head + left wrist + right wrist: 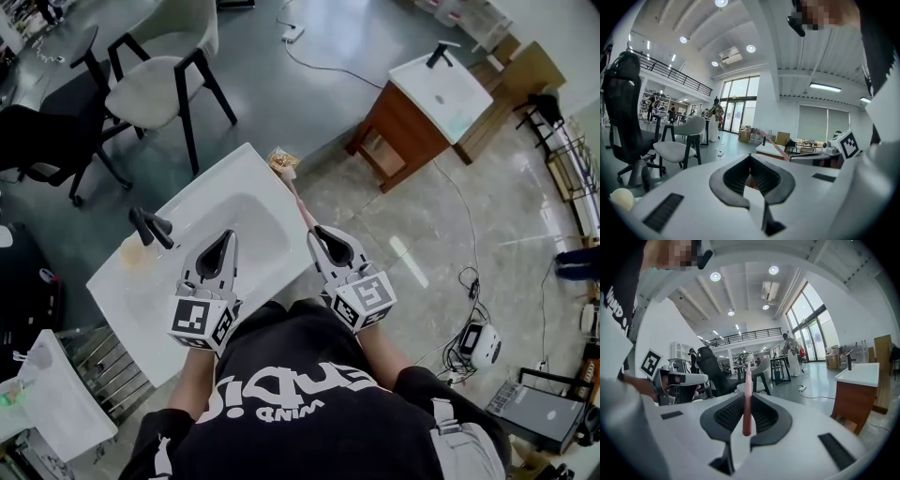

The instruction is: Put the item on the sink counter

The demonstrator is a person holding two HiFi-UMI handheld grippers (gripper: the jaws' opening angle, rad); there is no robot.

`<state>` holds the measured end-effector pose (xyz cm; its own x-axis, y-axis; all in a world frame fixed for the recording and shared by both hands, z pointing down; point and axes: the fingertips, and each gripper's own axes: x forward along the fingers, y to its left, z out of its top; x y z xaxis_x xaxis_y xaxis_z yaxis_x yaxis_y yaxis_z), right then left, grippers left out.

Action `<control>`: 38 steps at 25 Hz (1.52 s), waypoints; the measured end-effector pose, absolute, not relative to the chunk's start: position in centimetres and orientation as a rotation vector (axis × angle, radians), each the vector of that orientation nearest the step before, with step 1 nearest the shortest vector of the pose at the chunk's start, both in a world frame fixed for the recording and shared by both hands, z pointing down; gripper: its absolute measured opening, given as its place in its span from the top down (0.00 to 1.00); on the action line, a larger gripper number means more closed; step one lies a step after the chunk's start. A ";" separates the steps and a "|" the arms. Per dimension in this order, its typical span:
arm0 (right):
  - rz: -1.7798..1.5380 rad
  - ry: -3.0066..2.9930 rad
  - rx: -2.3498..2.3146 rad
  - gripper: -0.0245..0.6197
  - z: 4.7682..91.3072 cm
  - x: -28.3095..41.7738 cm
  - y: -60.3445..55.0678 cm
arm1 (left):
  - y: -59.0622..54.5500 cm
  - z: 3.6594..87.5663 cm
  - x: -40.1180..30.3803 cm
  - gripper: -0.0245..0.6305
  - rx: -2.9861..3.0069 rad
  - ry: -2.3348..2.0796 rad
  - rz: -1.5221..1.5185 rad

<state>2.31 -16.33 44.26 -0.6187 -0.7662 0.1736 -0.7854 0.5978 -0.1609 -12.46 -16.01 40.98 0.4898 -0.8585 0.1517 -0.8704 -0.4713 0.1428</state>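
You're mid-carry over the white sink counter (225, 178). Your right gripper (319, 231) clamps the pink-handled brush (296, 195), whose head hangs over the counter's far corner. Your left gripper (225, 237) is closed and empty. Next, lower the brush gently and release it.

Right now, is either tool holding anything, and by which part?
The right tool is shut on a pink-handled brush, gripping the near end of its handle; the bristly head sticks out ahead. The left tool holds nothing.
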 end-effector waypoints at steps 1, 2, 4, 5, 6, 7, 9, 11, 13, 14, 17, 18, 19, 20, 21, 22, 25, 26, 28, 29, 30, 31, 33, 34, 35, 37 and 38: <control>0.342 -2.730 1.332 0.87 44.2 2.2 -16.6 | -16.3 41.0 -12.5 0.93 2.531 -1.490 0.085; 0.344 -2.731 1.333 0.87 44.2 2.2 -16.9 | -16.6 41.0 -12.5 0.93 2.528 -1.490 0.083; 0.334 -2.736 1.331 0.87 43.9 2.2 -17.5 | -17.1 41.0 -12.3 0.93 2.522 -1.490 0.087; 0.322 -2.739 1.326 0.87 43.7 2.2 -17.8 | -17.4 41.0 -12.3 0.93 2.518 -1.492 0.089; 0.311 -2.741 1.318 0.87 43.6 2.2 -18.2 | -17.7 41.0 -12.2 0.93 2.513 -1.496 0.090; 0.305 -2.744 1.308 0.87 43.6 2.1 -18.7 | -18.0 41.0 -12.2 0.93 2.508 -1.501 0.092; 0.307 -2.746 1.289 0.87 43.8 2.0 -19.6 | -18.5 41.1 -12.1 0.93 2.497 -1.515 0.094; 0.309 -2.749 1.272 0.87 44.0 2.0 -20.3 | -18.9 41.1 -12.1 0.93 2.484 -1.529 0.086; 0.305 -2.753 1.259 0.87 44.1 2.1 -21.0 | -19.2 41.1 -12.0 0.93 2.474 -1.543 0.080; 0.303 -2.755 1.253 0.87 44.2 2.1 -21.3 | -19.4 41.2 -12.0 0.93 2.470 -1.550 0.079; 0.298 -2.757 1.227 0.87 44.7 2.2 -22.1 | -19.8 41.5 -12.0 0.93 2.453 -1.571 0.077; 0.298 -2.755 1.218 0.87 45.1 2.1 -22.4 | -20.0 41.6 -12.1 0.93 2.443 -1.579 0.073; 0.300 -2.752 1.208 0.87 45.4 2.1 -22.6 | -20.1 41.6 -12.2 0.93 2.433 -1.588 0.068; 0.301 -2.750 1.198 0.87 45.7 2.0 -22.8 | -20.1 41.7 -12.3 0.93 2.424 -1.596 0.062; 0.303 -2.748 1.189 0.87 46.0 1.9 -23.0 | -20.1 41.7 -12.3 0.93 2.419 -1.602 0.060; 0.306 -2.748 1.182 0.87 46.2 1.9 -23.1 | -20.1 41.7 -12.3 0.93 2.418 -1.607 0.060; 0.311 -2.748 1.171 0.87 46.6 1.8 -23.6 | -20.3 41.8 -12.1 0.93 2.417 -1.612 0.067; 0.314 -2.747 1.168 0.87 46.8 1.8 -23.7 | -20.4 41.9 -12.0 0.93 2.417 -1.611 0.068; 0.325 -2.738 1.160 0.87 47.4 1.8 -24.0 | -20.4 42.0 -11.8 0.93 2.417 -1.606 0.069; 0.332 -2.730 1.154 0.87 47.9 1.8 -24.2 | -20.4 42.1 -11.7 0.93 2.417 -1.603 0.069; 0.338 -2.720 1.146 0.87 48.4 1.8 -24.2 | -20.4 42.1 -11.7 0.93 2.416 -1.602 0.069; 0.342 -2.707 1.136 0.87 49.0 1.7 -24.3 | -20.5 42.2 -11.6 0.93 2.414 -1.602 0.068; 0.352 -2.678 1.114 0.87 50.3 1.5 -24.4 | -20.5 42.3 -11.8 0.93 2.408 -1.609 0.063; 0.359 -2.663 1.106 0.87 51.0 1.5 -24.5 | -20.6 42.3 -11.9 0.93 2.404 -1.614 0.061; 0.367 -2.650 1.100 0.87 51.6 1.4 -24.6 | -20.6 42.4 -12.0 0.93 2.401 -1.617 0.060; 0.382 -2.625 1.095 0.87 52.8 1.2 -24.8 | -20.6 42.5 -12.1 0.93 2.396 -1.621 0.061; 0.389 -2.614 1.091 0.87 53.4 1.2 -24.9 | -20.6 42.5 -12.1 0.93 2.396 -1.620 0.062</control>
